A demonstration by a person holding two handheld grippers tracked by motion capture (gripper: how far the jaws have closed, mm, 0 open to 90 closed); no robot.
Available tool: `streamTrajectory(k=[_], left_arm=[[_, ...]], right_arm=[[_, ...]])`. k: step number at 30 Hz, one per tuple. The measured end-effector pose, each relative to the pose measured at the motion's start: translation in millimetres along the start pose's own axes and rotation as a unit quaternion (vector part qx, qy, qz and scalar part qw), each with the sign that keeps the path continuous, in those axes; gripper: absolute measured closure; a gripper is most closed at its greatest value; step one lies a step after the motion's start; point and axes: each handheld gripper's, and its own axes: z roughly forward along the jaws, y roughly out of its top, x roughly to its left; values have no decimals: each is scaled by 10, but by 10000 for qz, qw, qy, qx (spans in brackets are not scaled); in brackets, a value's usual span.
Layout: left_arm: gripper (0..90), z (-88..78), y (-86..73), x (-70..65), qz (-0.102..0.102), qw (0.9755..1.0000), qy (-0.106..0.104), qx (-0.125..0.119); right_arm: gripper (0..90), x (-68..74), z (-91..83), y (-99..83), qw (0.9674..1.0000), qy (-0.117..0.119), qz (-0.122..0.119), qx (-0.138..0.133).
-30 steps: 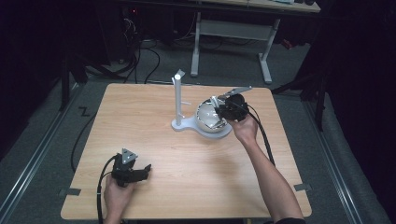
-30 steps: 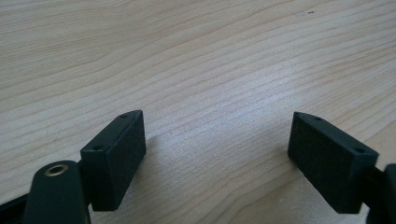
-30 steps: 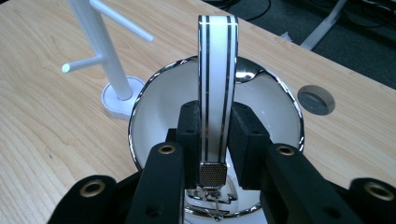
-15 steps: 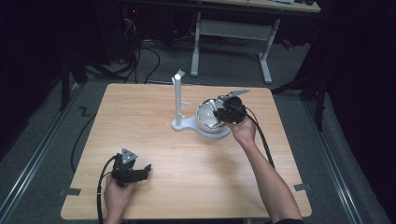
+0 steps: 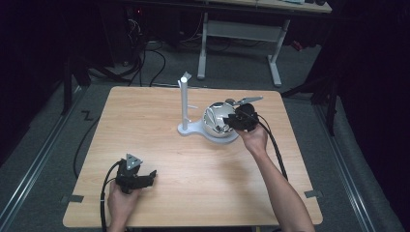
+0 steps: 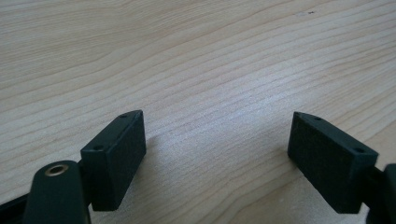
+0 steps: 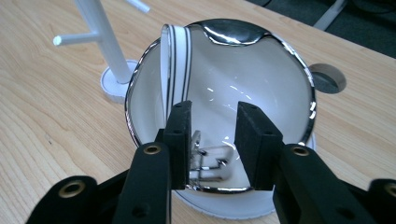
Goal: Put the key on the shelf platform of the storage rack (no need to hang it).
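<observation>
A shiny chrome bowl (image 5: 216, 122) sits on the white base of a peg stand (image 5: 184, 99) at the table's middle right. In the right gripper view a white strap with black stripes (image 7: 173, 60) leans up the bowl's (image 7: 299, 60) inner wall, its metal buckle (image 7: 208, 161) lying at the bottom. My right gripper (image 7: 215, 107) hangs over the bowl (image 5: 232, 121); its jaws have just been opening and stand apart above the buckle, pressing on nothing. My left gripper (image 5: 152, 175) rests near the front left, its jaws (image 6: 217, 121) wide apart over bare wood.
The stand's white post (image 7: 105, 37) with short pegs rises just left of the bowl. A round cable hole (image 7: 329, 77) lies in the tabletop (image 5: 145, 125) behind the bowl. Cables trail from both grippers toward the near edge.
The right gripper has shifted slightly toward the bowl's near side. The left hand and its gripper have kept still.
</observation>
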Motion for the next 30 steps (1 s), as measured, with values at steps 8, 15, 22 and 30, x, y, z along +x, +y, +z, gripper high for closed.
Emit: streamTrajectory(k=[8, 15, 22, 30], left_arm=[[196, 1, -1, 4, 32, 10000, -15, -12], [195, 1, -1, 3, 25, 10000, -13, -12], [196, 1, -1, 3, 23, 10000, -12, -12], [196, 1, -1, 3, 26, 10000, -12, -13]], right_arm=[[626, 12, -113, -46, 9997, -27, 75, -229], [579, -4, -199, -115, 9992, -100, 222, -303], [561, -37, -376, -154, 9980, -291, 255, -499], [543, -150, -521, -264, 9972, -291, 460, -522]])
